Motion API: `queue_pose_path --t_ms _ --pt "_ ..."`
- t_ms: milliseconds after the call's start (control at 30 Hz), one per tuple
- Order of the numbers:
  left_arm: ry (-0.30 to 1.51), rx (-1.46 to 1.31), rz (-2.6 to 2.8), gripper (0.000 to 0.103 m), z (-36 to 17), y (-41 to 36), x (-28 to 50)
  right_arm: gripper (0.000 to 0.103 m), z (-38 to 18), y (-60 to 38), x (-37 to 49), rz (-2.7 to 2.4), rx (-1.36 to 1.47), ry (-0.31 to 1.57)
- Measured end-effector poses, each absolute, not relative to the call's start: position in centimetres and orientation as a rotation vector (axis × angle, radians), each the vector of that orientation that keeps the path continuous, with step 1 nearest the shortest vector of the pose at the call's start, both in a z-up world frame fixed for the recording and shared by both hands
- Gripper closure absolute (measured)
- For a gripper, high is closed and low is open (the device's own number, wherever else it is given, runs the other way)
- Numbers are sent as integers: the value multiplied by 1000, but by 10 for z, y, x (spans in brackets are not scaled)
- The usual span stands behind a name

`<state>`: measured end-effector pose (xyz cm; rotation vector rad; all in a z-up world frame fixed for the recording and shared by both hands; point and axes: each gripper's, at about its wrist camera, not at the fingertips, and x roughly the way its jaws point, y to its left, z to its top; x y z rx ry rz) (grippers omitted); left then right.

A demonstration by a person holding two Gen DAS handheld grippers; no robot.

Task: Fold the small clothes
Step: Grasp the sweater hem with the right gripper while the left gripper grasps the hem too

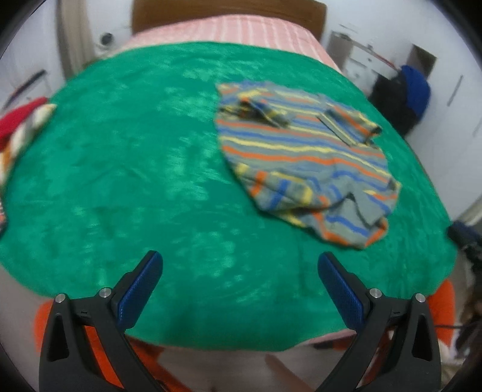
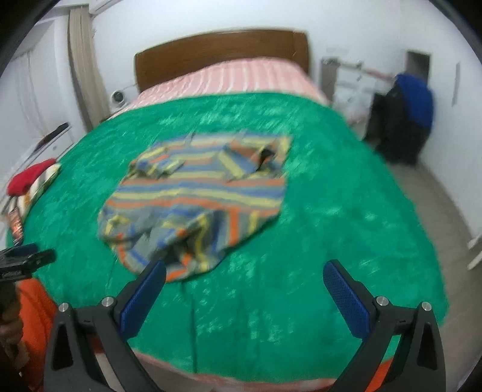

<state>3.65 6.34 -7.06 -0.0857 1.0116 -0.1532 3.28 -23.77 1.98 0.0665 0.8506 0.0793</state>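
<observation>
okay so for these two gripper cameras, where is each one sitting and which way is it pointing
Left wrist: sits on the left gripper, held open at the bed's near edge, facing the headboard; the striped shirt lies ahead to the right.
Right wrist: sits on the right gripper, also open, facing the same way; the shirt lies ahead to the left, and the left gripper shows at the left edge.
Shared: shirt, green blanket, headboard.

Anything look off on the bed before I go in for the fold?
The striped shirt isn't flat: its near hem is bunched and rumpled on the green blanket. Both grippers, left and right, hang open, clear of it.
</observation>
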Motion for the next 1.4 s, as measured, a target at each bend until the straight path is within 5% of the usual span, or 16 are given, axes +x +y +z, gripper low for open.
queue_pose_path --t_ms 167,233,300,367,400,433,667,833,867,933,1000,1167,1267,1300,1333,1400 --pt "908 15 -296 3 -68 19 58 1 -15 -221 76 281 269 992" --pt "871 109 -349 14 -76 -2 69 5 -27 -216 97 347 387 1026" --pt "885 201 -403 26 -92 -21 86 33 -49 -209 121 358 465 1071" --pt "924 255 -422 47 -111 -30 103 86 -66 -210 134 355 517 1113" --pt "944 256 -432 78 -117 -29 108 95 -71 -213 136 360 555 1129" --pt "969 233 -458 94 -123 -27 112 96 -71 -217 133 376 587 1133" --pt "894 114 -606 95 -79 52 65 97 -12 -287 70 403 381 1092" --pt "998 95 -483 94 -89 108 46 95 -36 -330 48 272 286 1167" --pt "1010 81 -465 91 -91 113 45 93 -48 -337 46 253 310 1185" --pt "1028 30 -432 53 -94 128 38 79 -63 -347 46 220 353 1203" --pt "1010 -30 -418 30 -92 133 34 63 -71 -358 43 199 397 1208" --pt "1070 -135 -423 19 -111 106 38 53 -65 -374 30 265 483 1158" --pt "1181 21 -338 37 -145 71 41 53 -75 -360 29 322 438 1182" --pt "1197 58 -307 54 -152 64 42 53 -82 -353 30 335 420 1205" --pt "1182 76 -283 92 -153 58 40 51 -88 -348 33 340 402 1212" --pt "1204 28 -337 101 -148 58 41 76 -90 -335 38 343 316 1207"
